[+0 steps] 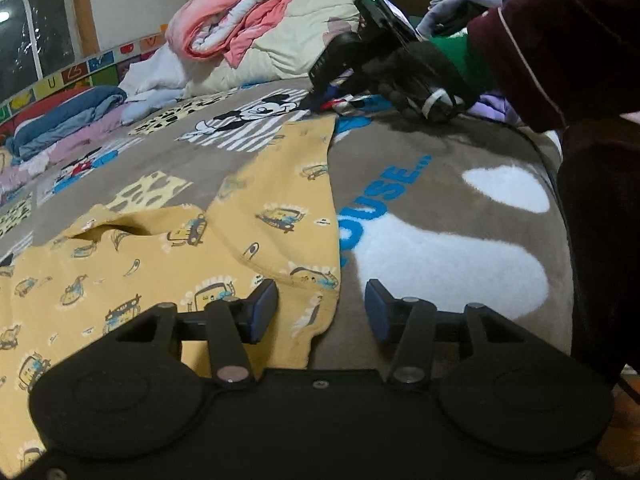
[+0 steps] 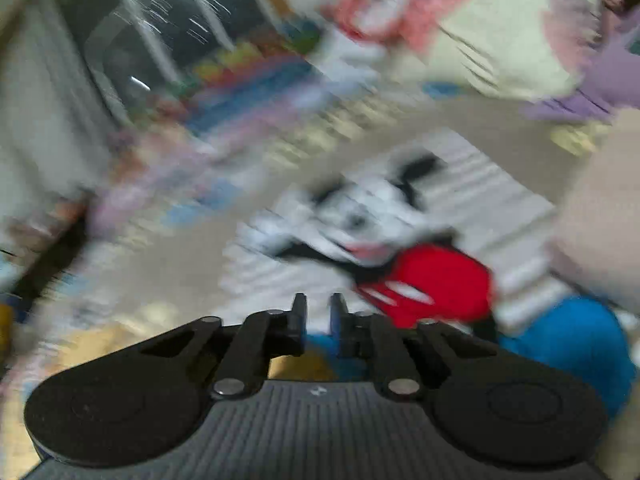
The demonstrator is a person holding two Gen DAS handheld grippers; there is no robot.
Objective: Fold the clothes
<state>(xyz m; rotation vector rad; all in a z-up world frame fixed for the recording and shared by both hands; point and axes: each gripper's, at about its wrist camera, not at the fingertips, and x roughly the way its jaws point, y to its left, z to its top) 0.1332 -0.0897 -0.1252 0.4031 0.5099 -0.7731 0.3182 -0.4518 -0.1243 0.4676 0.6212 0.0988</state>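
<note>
A home bedroom: cartoon blanket (image 1: 420,152), piled quilts (image 1: 280,24).

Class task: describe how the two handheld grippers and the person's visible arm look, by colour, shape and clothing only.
The left gripper has a black body with two round discs, linkage bars with silver pivots, and fingers with blue pads. The right gripper is also black, with a ribbed grey plate. The sleeve is dark maroon with pale piping, above a black glove.

your yellow shirt (image 1: 248,216) carries small cartoon vehicle prints. the blanket (image 1: 440,168) under it is grey-brown with white patches, blue letters and a black-and-white mouse. your sleeve (image 1: 560,40) is maroon.
</note>
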